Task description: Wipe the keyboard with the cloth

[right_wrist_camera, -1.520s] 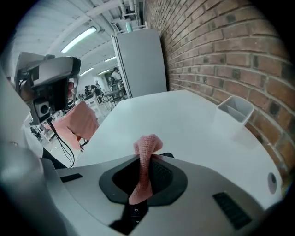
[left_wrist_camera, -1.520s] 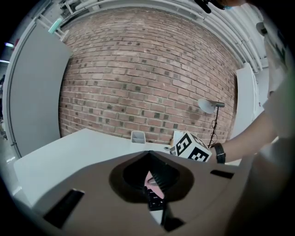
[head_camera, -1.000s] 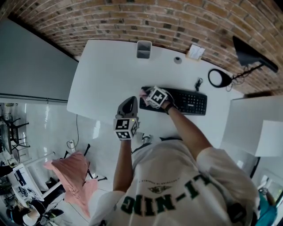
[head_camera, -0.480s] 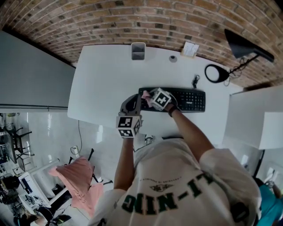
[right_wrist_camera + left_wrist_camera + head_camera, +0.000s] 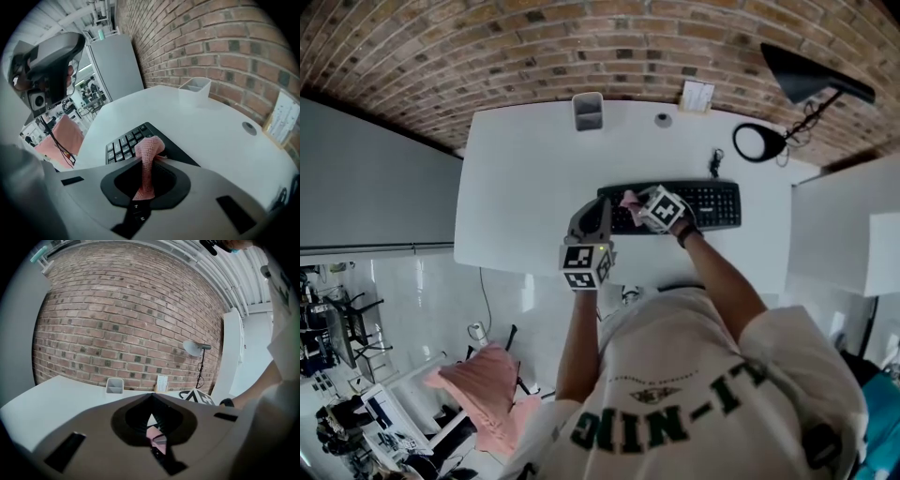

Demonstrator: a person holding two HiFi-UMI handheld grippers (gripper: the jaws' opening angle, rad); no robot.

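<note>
While poised over the left end of the keyboard (image 5: 123, 146), the right hand-held gripper (image 5: 146, 163) is clamping its jaws on the pink cloth (image 5: 149, 147), whose bunched free end is lying over the keys at that end. The left hand-held gripper (image 5: 152, 400) is hovering just beside the same end of the keyboard, its jaw tips drawn together. A pink scrap is showing in the slit behind them, and whether it is gripped cannot be told. The keyboard is lying on the white surface (image 5: 211, 126). A grey container (image 5: 588, 111) is standing at the far edge, by the brick wall (image 5: 117, 319).
</note>
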